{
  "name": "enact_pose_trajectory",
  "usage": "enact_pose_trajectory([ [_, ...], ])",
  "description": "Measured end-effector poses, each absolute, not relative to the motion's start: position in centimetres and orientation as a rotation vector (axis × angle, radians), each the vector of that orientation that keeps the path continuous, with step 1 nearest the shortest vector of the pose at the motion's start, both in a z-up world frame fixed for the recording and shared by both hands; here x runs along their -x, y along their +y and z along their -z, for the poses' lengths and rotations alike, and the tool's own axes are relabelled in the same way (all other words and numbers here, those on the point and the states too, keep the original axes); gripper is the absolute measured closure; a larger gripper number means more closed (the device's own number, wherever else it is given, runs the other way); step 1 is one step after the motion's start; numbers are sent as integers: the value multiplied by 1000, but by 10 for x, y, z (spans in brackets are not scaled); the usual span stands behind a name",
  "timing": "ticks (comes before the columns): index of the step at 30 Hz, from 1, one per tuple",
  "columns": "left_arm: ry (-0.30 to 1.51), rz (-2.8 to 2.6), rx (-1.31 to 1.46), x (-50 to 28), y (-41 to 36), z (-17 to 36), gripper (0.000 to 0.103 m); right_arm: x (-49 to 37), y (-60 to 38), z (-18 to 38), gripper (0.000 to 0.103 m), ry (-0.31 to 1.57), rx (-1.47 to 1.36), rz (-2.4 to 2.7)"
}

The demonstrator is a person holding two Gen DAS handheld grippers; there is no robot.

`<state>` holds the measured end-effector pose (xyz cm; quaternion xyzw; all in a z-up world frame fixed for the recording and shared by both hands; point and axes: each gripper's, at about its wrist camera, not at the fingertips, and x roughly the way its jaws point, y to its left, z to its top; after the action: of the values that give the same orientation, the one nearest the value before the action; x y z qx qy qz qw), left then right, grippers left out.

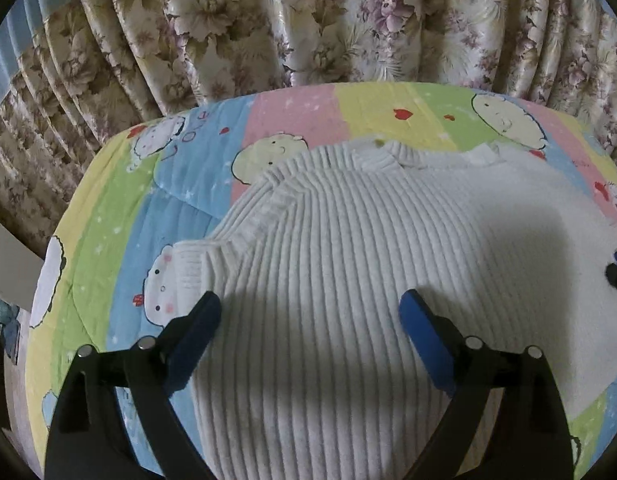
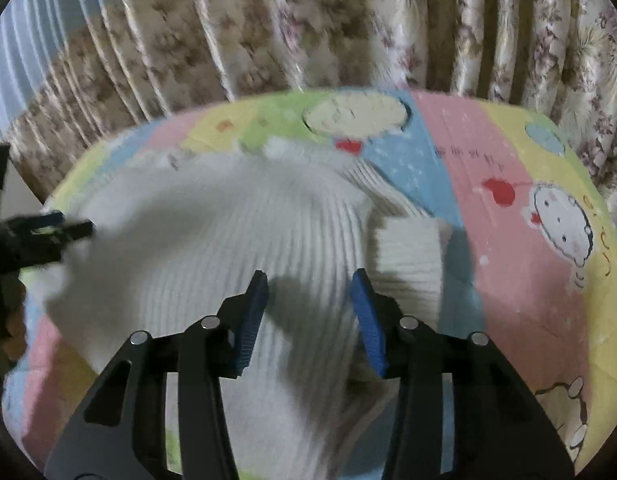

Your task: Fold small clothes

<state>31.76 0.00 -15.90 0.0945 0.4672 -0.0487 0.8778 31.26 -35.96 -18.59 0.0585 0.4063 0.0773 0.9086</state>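
Left wrist view shows my left gripper (image 1: 310, 308) with its jaws spread wide over the white ribbed sweater (image 1: 340, 264), nothing between the pads; they hang just above the knit, and I cannot tell if the tips brush it. The sweater lies flat on the cartoon quilt (image 1: 120, 208), collar at the far side toward the floral curtain (image 1: 228, 24). Its left sleeve (image 1: 188, 256) is folded in against the body, with the cuff just beyond my left-hand finger (image 1: 200, 320).

In the right wrist view my right gripper (image 2: 310, 292) hovers over the sweater's right half, jaws partly apart and empty, with the right sleeve (image 2: 408, 252) turned in just past the right-hand pad. That picture is blurred, so finer detail of the fold there is unclear.

I judge the step to be between folds: both sleeves look tucked in and neither gripper holds cloth. Next, I reckon, both grippers must come to one end of the sweater, probably the hem nearest me, pinch it at matching points and carry it toward the collar. The knit is soft and thick, so each pinch should take both layers or the sleeves may slip out.

Count: one sweater, two sleeves, one quilt, one curtain, two grippers.
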Motion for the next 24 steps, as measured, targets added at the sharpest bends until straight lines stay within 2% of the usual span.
enact_pose_trajectory([
  [5, 968, 93, -221, -314, -5, 156, 11, -304, -376, 187, 57, 830, -222, -158],
  [6, 967, 93, -213, -312, -5, 154, 11, -300, -376, 182, 54, 818, -226, -165],
  [8, 965, 104, -186, -309, -7, 148, 11, -288, -378, 169, 42, 769, -238, -172],
  [10, 967, 118, -165, -305, -12, 144, 11, -271, -382, 156, 16, 705, -255, -152],
  [12, 968, 131, -154, -301, -20, 141, 11, -260, -389, 151, 6, 677, -299, -138],
  [17, 986, 145, -154, -291, -40, 145, 11, -262, -399, 180, 6, 786, -387, -105],
  [24, 993, 137, -196, -280, -57, 152, 10, -263, -395, 198, 6, 795, -445, -148],
])
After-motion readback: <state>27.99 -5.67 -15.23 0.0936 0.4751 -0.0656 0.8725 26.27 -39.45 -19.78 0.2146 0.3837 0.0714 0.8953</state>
